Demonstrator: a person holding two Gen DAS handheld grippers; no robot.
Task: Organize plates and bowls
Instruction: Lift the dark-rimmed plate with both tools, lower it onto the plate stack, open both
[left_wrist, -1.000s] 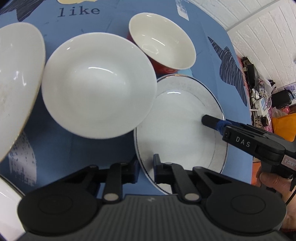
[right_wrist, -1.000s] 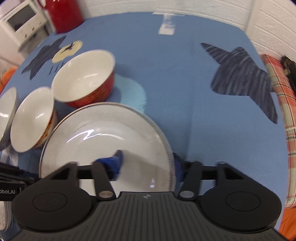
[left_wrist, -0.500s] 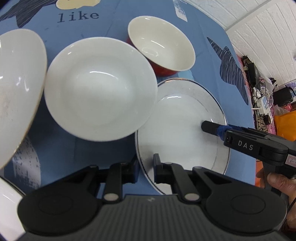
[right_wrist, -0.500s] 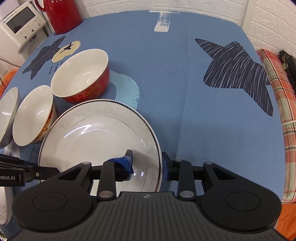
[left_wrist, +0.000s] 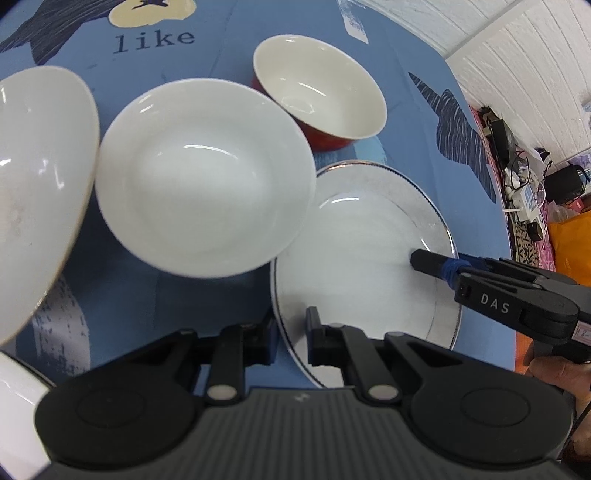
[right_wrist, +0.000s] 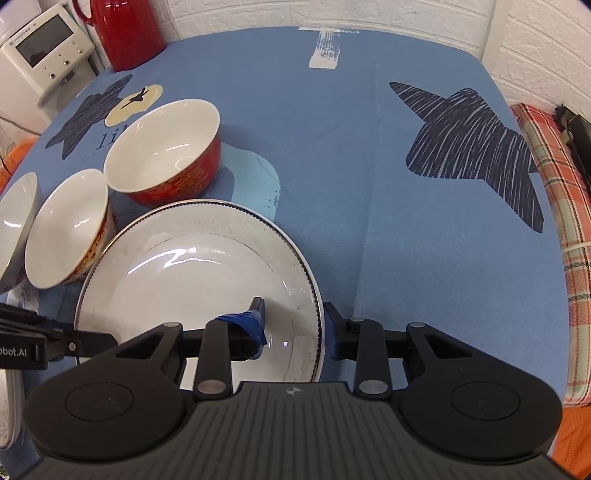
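Note:
A white plate with a dark patterned rim (left_wrist: 369, 254) (right_wrist: 199, 266) lies on the blue tablecloth. My left gripper (left_wrist: 290, 334) straddles its near rim, one finger inside and one outside, jaws narrow around the rim. My right gripper (right_wrist: 295, 325) straddles the opposite rim the same way, its blue-taped finger (right_wrist: 255, 321) resting on the plate. Beside the plate stand a white bowl (left_wrist: 203, 177) (right_wrist: 66, 229), a red bowl with a white inside (left_wrist: 321, 88) (right_wrist: 166, 151), and another white bowl (left_wrist: 37, 184) at the far left.
Another white dish edge (left_wrist: 14, 391) shows at the lower left. A red thermos (right_wrist: 125, 29) and a white appliance (right_wrist: 40, 48) stand beyond the table's far left edge. A plaid cloth (right_wrist: 565, 206) lies off the right edge.
My right gripper has narrowed around the plate rim and drawn back a little. The plate and left gripper have shifted slightly relative to the bowls.

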